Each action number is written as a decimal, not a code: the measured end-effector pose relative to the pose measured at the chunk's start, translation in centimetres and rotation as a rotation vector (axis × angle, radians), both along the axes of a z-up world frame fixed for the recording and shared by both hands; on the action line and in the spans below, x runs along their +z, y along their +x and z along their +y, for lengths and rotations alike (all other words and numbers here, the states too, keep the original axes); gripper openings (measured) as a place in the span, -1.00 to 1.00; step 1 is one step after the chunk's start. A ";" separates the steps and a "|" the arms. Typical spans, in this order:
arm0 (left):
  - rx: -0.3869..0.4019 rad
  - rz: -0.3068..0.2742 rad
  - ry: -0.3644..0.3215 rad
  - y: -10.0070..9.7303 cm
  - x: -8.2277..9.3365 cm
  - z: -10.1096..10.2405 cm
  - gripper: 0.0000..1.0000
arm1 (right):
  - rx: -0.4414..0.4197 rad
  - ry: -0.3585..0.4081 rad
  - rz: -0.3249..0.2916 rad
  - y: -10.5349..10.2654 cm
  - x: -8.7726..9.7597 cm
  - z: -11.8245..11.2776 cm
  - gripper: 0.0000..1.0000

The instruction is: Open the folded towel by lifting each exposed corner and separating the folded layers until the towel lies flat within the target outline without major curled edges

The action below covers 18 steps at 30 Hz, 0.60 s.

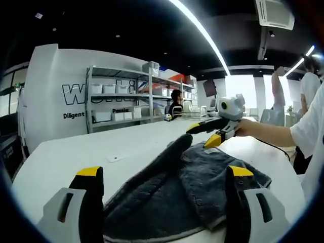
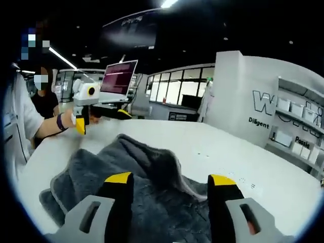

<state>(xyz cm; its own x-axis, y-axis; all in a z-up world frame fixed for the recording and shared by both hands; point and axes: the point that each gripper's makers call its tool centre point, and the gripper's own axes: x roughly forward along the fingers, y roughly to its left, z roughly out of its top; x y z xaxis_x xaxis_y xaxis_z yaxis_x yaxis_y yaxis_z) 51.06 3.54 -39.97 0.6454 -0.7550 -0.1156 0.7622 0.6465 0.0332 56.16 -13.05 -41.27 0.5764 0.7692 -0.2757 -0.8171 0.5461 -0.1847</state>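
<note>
Rumpled towel (image 1: 172, 197) under & btwn both grippers (image 1: 164, 174) (image 2: 164, 178), jaws apart.

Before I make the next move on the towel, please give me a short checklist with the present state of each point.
1. Towel flat: not ok, bunched and ridged.
2. Left gripper open: ok, jaws apart, holding nothing.
3. Right gripper open: ok, jaws apart over the towel.
4. Free corner to lift: cannot tell, edges are curled.
5. Target outline on the table: cannot tell, no outline can be made out.
</note>
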 end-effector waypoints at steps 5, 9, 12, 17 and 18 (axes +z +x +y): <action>0.005 0.001 -0.009 0.1 0.2 0.3 0.97 | 0.013 -0.040 0.023 1.3 -0.4 0.4 -0.08; 0.011 -0.005 -0.002 0.1 0.2 0.5 0.97 | 0.068 -0.073 0.040 1.4 -0.8 1.1 -0.32; 0.021 -0.009 0.001 0.2 0.3 0.8 0.96 | 0.100 -0.140 0.032 1.2 -1.4 1.3 -0.59; 0.031 -0.012 0.008 0.3 0.3 1.0 0.96 | 0.093 -0.137 -0.034 1.7 -0.3 1.8 -0.99; 0.033 -0.013 0.012 0.3 0.3 1.1 0.96 | 0.079 -0.135 -0.046 2.0 -0.1 1.8 -1.00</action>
